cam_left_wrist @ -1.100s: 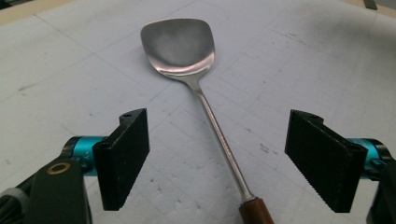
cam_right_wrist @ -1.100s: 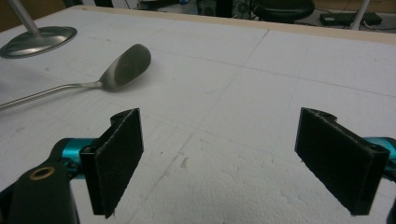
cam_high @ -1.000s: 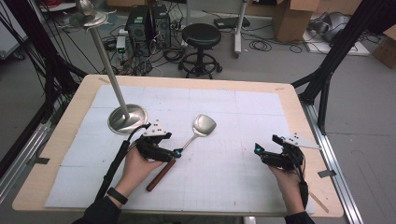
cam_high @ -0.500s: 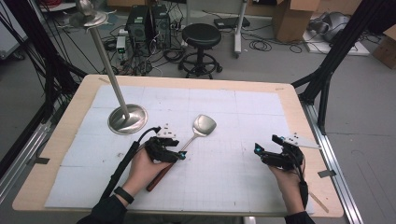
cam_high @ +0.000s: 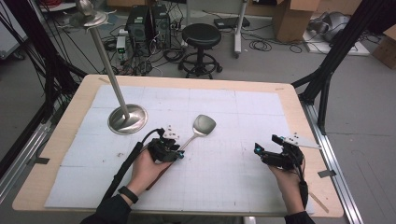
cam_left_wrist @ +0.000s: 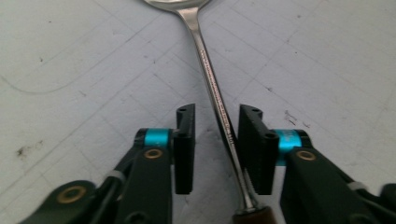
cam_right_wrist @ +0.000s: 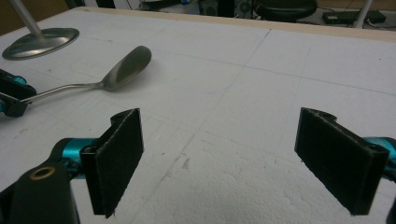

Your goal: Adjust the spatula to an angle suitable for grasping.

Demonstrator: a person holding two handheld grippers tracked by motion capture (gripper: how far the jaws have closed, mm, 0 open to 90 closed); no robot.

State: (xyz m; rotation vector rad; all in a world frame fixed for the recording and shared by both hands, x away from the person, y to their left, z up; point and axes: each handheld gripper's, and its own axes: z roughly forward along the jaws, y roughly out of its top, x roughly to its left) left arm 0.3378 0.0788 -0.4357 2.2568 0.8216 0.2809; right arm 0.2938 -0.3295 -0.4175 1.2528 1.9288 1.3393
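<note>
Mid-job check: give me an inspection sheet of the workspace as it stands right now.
Surface: wooden table under a white gridded mat, scuffed.
Job's things: metal spatula lying flat, wooden handle toward the person.
Clutter: steel stand with a round base, rear left of the mat.
Grippers: left gripper astride the spatula's shaft, jaws just been closing, a gap on one side; right gripper open, holding nothing, low over the mat.
Cables: left gripper's black cable trails along the forearm.
Surroundings: black stool, computer towers, floor cables, cardboard boxes.
</note>
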